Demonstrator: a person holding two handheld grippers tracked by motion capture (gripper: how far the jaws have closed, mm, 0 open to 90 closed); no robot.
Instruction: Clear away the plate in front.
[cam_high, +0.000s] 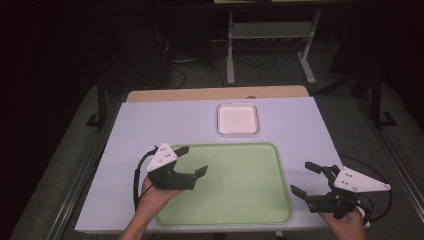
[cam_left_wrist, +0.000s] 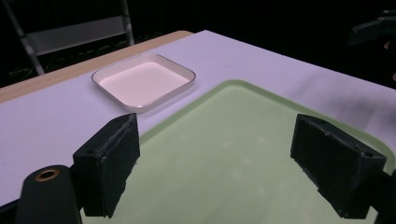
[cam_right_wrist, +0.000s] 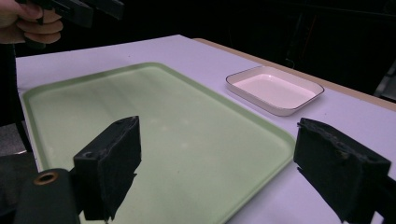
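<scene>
In the high view, the left hand-held gripper (cam_high: 191, 160) hovers open and empty over the left part of the flat light-green plastic tray (cam_high: 240, 200), which lies on the white desk (cam_high: 150, 125). The right hand-held gripper (cam_high: 306, 178), also open and empty, is just beside the tray's right edge. In the left gripper view, the small white square dish (cam_left_wrist: 142, 81) stands just behind the tray (cam_left_wrist: 233, 154). In the right gripper view, the tray (cam_right_wrist: 187, 140) lies under the wide-apart jaws.

Big flat light-green plastic tray (cam_high: 235, 185) with rounded corners, empty, near table edge, small white square dish (cam_high: 238, 119) just behind it
</scene>
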